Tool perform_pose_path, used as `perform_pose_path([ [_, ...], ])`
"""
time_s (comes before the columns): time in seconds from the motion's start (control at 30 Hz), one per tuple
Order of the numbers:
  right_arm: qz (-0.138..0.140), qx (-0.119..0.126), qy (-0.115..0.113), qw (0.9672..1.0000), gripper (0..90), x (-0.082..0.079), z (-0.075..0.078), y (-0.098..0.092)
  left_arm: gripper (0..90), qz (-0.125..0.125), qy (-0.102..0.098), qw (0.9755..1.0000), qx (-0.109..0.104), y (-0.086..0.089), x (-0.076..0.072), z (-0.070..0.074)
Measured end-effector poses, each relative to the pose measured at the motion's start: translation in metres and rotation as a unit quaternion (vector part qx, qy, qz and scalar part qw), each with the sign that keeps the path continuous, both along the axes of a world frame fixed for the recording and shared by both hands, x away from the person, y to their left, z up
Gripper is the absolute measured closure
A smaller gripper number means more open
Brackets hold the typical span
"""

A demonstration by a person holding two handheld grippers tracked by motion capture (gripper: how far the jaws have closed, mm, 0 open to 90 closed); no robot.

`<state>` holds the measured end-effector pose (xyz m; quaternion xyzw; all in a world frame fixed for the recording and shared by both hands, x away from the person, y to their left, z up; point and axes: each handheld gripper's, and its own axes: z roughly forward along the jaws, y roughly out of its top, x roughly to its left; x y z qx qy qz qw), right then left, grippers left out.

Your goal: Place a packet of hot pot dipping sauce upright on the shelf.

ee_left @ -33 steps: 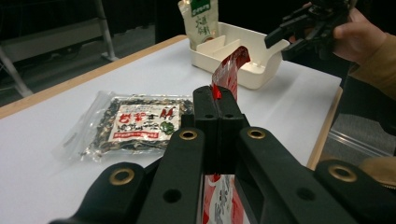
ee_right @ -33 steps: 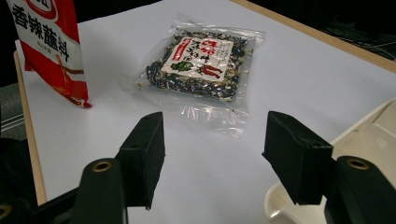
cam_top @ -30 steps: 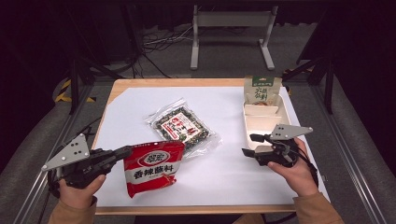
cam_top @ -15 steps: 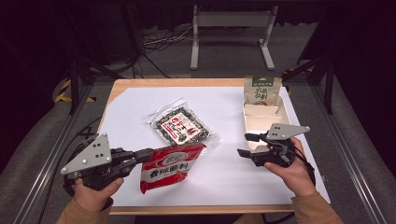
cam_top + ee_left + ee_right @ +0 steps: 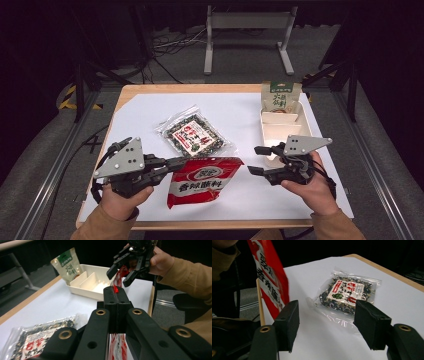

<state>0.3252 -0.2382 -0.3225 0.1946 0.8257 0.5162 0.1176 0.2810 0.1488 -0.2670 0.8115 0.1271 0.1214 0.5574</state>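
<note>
My left gripper (image 5: 176, 162) pinches only the red packet (image 5: 202, 180) by its edge; it may slip out; my right gripper (image 5: 259, 160) stays spread, empty.

Black grippers (image 5: 176, 163) (brass-ringed screw holes), grey three-cornered plates, tan sleeves (image 5: 102, 225).

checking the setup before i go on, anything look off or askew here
Nothing spilled or torn. The red snack packet hangs tilted off the table, pinched at one edge by the left gripper. The clear seaweed bag lies askew; the green pouch leans in the divided tray.
</note>
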Motion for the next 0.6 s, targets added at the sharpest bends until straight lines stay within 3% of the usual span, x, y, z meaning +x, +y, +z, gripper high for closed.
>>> perform_pose_path([
  [0.13, 0.016, -0.003, -0.002, 0.9999, 36.7, -0.003, 0.001, 0.007, 90.0, -0.008, 0.001, 1.0, 0.001, -0.009, 0.006, -0.002],
  [0.37, 0.012, -0.003, -0.004, 0.9999, 36.4, -0.001, -0.001, 0.008, 90.0, -0.028, 0.002, 0.9996, -0.01, -0.022, 0.014, -0.004],
  [0.6, 0.028, -0.003, -0.001, 0.9996, 38.6, 0.0, -0.004, 0.013, 90.0, -0.045, 0.005, 0.9989, -0.016, -0.035, 0.017, -0.004],
])
